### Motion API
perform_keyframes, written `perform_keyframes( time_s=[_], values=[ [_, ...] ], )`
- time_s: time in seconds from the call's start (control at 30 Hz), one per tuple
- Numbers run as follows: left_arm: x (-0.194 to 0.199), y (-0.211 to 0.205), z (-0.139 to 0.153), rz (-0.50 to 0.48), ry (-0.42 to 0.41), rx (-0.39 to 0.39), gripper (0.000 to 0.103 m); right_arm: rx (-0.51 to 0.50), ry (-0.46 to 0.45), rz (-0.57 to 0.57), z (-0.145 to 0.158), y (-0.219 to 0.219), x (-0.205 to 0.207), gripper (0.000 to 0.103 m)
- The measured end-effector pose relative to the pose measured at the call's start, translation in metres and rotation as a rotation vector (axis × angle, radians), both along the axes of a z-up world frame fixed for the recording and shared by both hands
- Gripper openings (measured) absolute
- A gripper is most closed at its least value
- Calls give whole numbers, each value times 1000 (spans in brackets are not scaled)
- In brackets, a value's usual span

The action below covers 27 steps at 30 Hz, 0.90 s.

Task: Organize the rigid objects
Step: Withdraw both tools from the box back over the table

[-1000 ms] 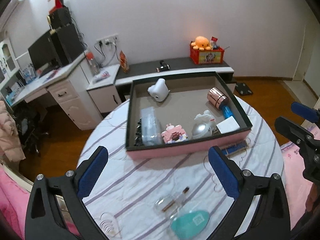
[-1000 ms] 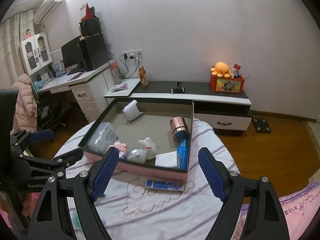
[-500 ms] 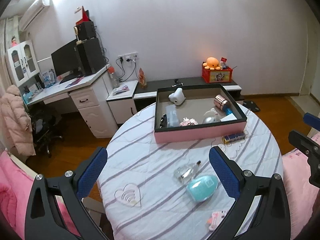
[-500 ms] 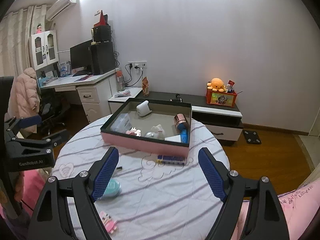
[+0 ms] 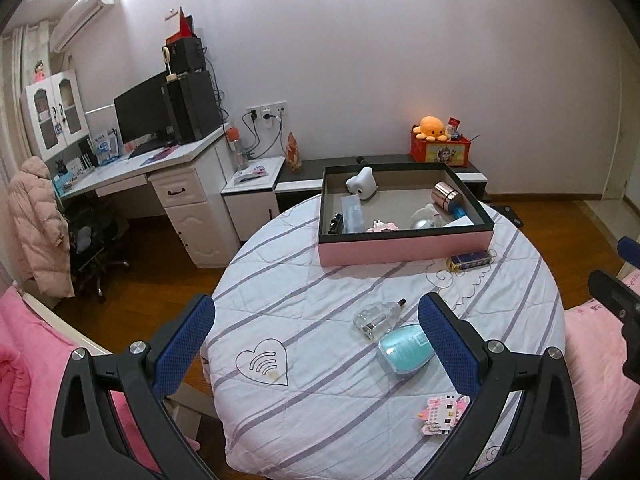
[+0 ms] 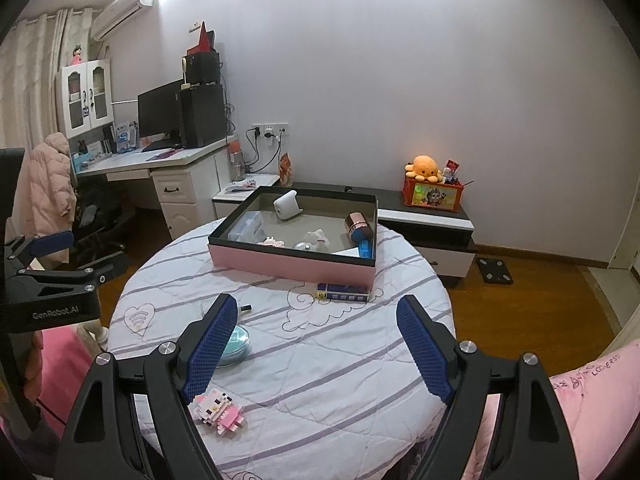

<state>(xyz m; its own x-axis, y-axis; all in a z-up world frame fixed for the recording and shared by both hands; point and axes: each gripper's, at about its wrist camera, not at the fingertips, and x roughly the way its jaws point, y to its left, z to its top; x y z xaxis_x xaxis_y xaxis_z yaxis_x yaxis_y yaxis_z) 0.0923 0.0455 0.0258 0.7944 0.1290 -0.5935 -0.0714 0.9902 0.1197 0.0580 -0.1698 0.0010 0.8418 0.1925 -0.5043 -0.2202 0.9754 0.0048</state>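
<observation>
A: Where's the stuff rn?

B: Pink box [image 5: 404,249] w/ dark rim sits at the far side of the round worktop [image 5: 320,420], which has a striped white cloth on it. Inside the box: a white camera-like thing [image 5: 362,187] at the back, a copper-coloured can [image 5: 446,196] on the right w/ a blue tube [image 6: 363,249] just beside it, a clear case [image 5: 352,218] on the left, plus a few small bits near the front wall I can't tell apart

A: And outside the box?

B: A dark blue flat pack [image 6: 343,293] lies on the cloth just in front of the box's right corner. Closer in, a small glass bottle [image 5: 378,316] lies on its side, touching or nearly touching a teal egg-shaped thing [image 5: 404,350]. A pink-and-white block toy [image 6: 219,406] lies near the front edge of the worktop

A: Grippers?

B: Left gripper [image 5: 316,346] is spread wide, nothing between the blue pads; the right pad covers part of the teal thing in its own view, contact not clear. Right gripper [image 6: 316,346] also spread wide, nothing in it, over the cloth; its left pad overlaps the teal thing and sits above the block toy in its view

A: Both above the worktop?

B: Yep, angled down at it from the near side, box well ahead of both
</observation>
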Motion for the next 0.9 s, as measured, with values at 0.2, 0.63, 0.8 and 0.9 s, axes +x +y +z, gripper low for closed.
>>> perform_keyframes(
  time_s=[0.2,0.63,0.8,0.9],
  values=[
    [3,-6,-1,-12,6,13,103,4,-2,-7,1,-2,1,84],
    [24,-16,-4,-63,19,1,103,-10,6,-12,5,-4,14,84],
    [47,-17,-18,-75,78,-14,103,-42,32,-15,0,-2,32,84],
    [66,-19,-32,-75,130,-16,103,-49,64,-13,-8,-2,47,84]
  ],
)
